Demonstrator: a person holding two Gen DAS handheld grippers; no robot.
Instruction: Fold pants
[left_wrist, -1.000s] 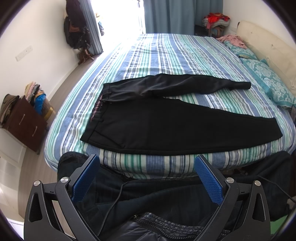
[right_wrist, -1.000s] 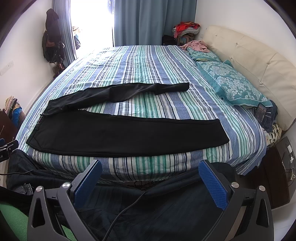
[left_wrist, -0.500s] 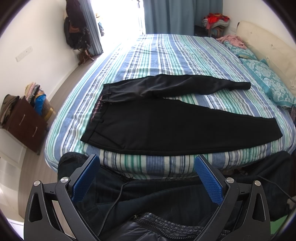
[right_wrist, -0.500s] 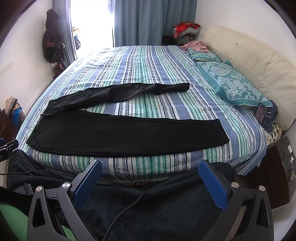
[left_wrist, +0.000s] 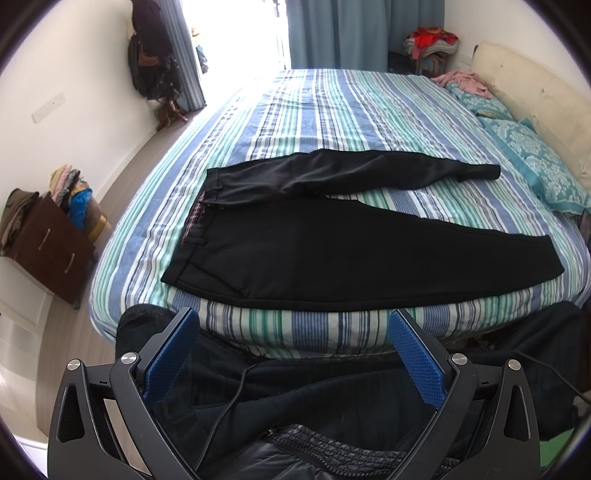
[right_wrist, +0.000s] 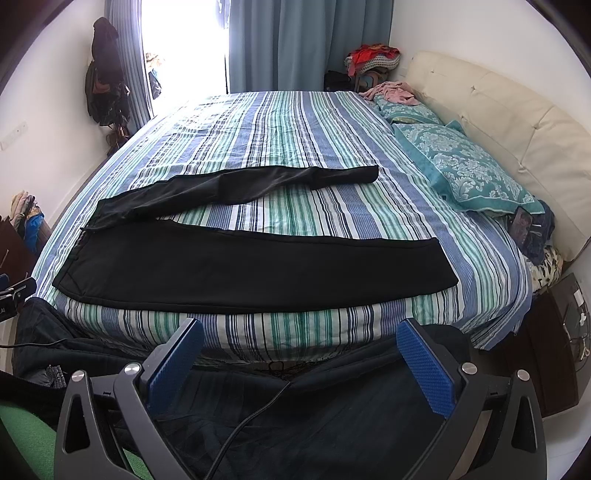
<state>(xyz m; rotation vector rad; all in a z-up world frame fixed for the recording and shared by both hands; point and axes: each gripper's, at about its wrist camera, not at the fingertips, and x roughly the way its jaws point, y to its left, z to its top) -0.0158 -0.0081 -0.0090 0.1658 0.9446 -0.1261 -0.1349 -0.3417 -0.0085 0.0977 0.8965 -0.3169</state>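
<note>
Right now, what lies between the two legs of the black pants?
Bare striped bedsheet, a wedge widening toward the cuffs of the black pants; clearest in the right wrist view.

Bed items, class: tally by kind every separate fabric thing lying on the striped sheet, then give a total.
Black pants: 1
Teal patterned pillows: 2
Pink garment: 1
Total: 4
</note>
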